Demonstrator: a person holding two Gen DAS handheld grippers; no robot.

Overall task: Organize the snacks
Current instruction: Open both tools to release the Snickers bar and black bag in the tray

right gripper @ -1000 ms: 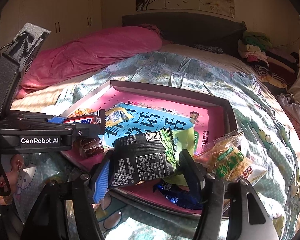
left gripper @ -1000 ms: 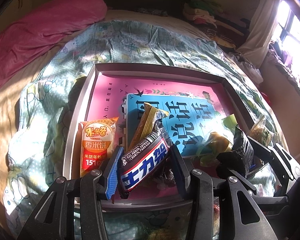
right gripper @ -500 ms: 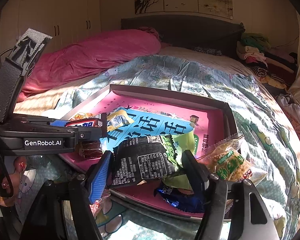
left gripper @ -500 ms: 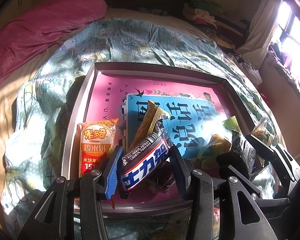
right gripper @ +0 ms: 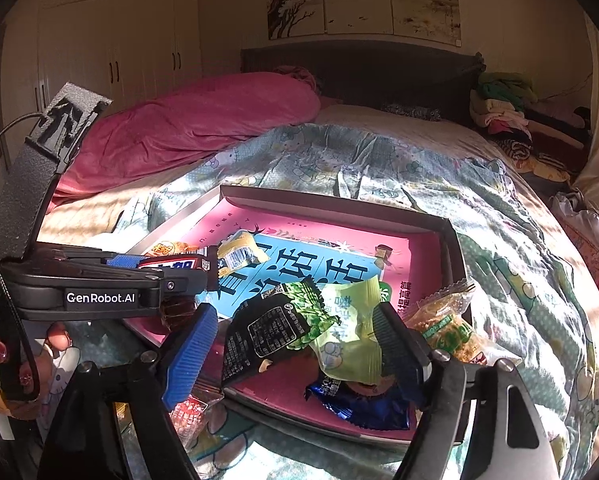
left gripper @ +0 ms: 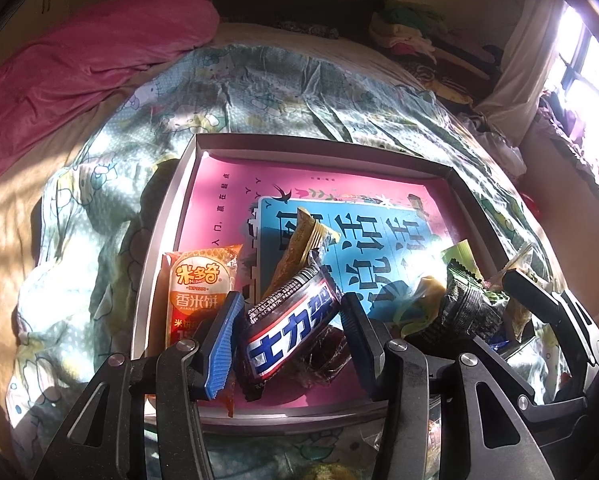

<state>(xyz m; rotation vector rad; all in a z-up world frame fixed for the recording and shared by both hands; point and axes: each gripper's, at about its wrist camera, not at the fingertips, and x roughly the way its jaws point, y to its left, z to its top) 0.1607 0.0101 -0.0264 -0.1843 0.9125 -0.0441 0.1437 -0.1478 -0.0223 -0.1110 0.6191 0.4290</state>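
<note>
A grey tray with a pink and blue printed floor lies on the bed; it also shows in the right wrist view. My left gripper is shut on a dark Snickers bar over the tray's near left part. An orange rice-cracker pack and a tan wrapper lie in the tray. My right gripper stands wide around a black and green snack pack and a light green pack at the tray's near edge. A blue wrapper lies below.
A clear pack of yellow crackers leans on the tray's right rim. A pink duvet lies at the back left. Folded clothes are stacked at the back right. More wrappers lie on the bedcover before the tray.
My right gripper's fingers have spread apart, and the black and light green packs have sagged down between them. My left gripper has barely moved with the Snickers bar.
</note>
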